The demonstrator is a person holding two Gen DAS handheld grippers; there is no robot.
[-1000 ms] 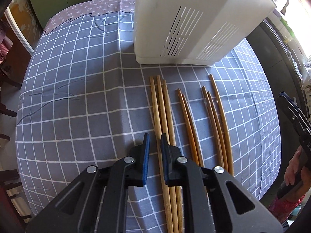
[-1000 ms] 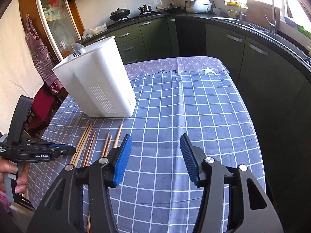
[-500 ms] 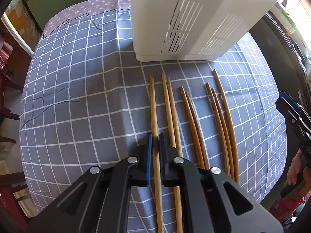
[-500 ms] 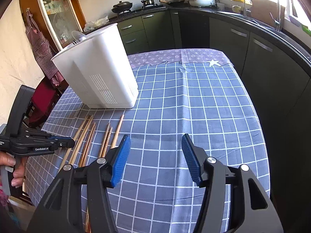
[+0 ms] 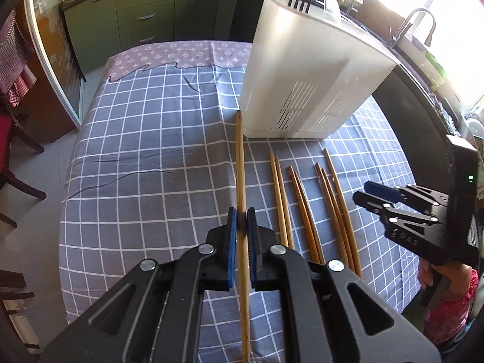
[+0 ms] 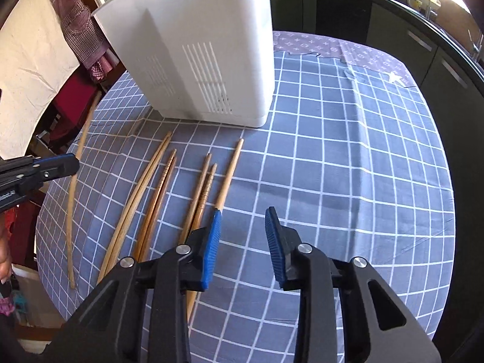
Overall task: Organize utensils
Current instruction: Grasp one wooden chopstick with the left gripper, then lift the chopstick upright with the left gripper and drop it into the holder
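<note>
My left gripper (image 5: 241, 215) is shut on one long wooden chopstick (image 5: 240, 163), held off the checked tablecloth (image 5: 145, 151) with its tip near the white slotted utensil holder (image 5: 302, 69). Several more chopsticks (image 5: 302, 205) lie side by side on the cloth to its right. In the right wrist view my right gripper (image 6: 243, 215) hangs low over the cloth with its jaws closing and nothing between them. Its left pad is just beside the rightmost chopstick (image 6: 230, 169). The left gripper (image 6: 69, 163) with its chopstick (image 6: 72, 199) shows at the left edge, the holder (image 6: 193, 45) behind.
A fork and spoon (image 5: 302, 4) stick out of the holder's top. Dark green cabinets (image 5: 145, 15) and a sink tap (image 5: 417, 21) ring the round table. Chairs (image 5: 18, 151) stand at the left. The table's rim (image 6: 447, 211) curves away on the right.
My left gripper has closed on the leftmost chopstick and lifted it off the cloth. My right gripper has swung down and left to the chopsticks, and its jaws have narrowed.
</note>
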